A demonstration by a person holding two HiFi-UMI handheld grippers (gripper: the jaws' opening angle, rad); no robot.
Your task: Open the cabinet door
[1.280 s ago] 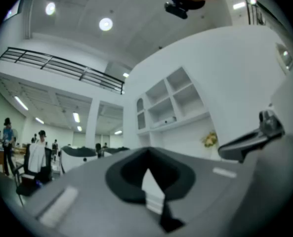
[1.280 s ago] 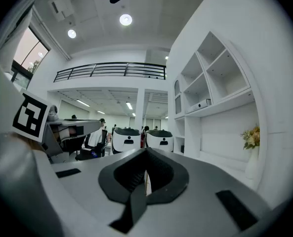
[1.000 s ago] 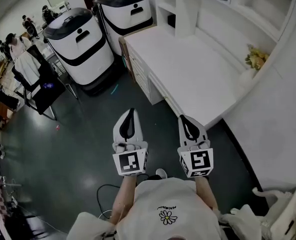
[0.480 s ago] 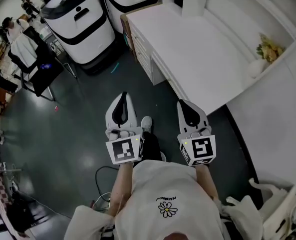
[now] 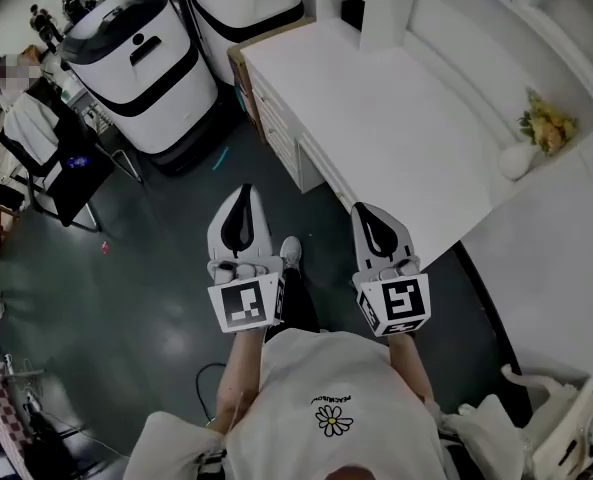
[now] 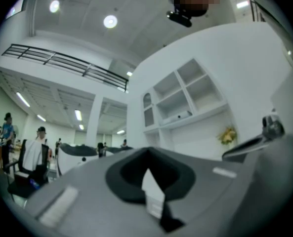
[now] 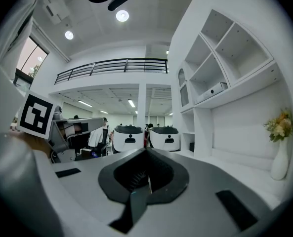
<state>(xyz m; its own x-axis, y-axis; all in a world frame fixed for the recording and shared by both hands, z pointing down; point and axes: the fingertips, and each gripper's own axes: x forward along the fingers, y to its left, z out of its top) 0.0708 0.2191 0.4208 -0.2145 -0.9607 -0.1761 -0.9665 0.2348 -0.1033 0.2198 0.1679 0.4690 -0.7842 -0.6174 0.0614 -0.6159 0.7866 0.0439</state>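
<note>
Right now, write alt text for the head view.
Seen from above, a person in a white shirt holds the left claw and the right claw side by side over a dark floor, beside a white desk. Two white-and-black machines stand beyond.

White vase (image 5: 516,160) on white desk (image 5: 376,108)

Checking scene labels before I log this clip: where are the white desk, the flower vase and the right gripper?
white desk (image 5: 376,108), head view, bare middle of its top.
flower vase (image 5: 517,161), head view, its white body.
right gripper (image 5: 363,210), head view, tip of its shut jaws.
</note>
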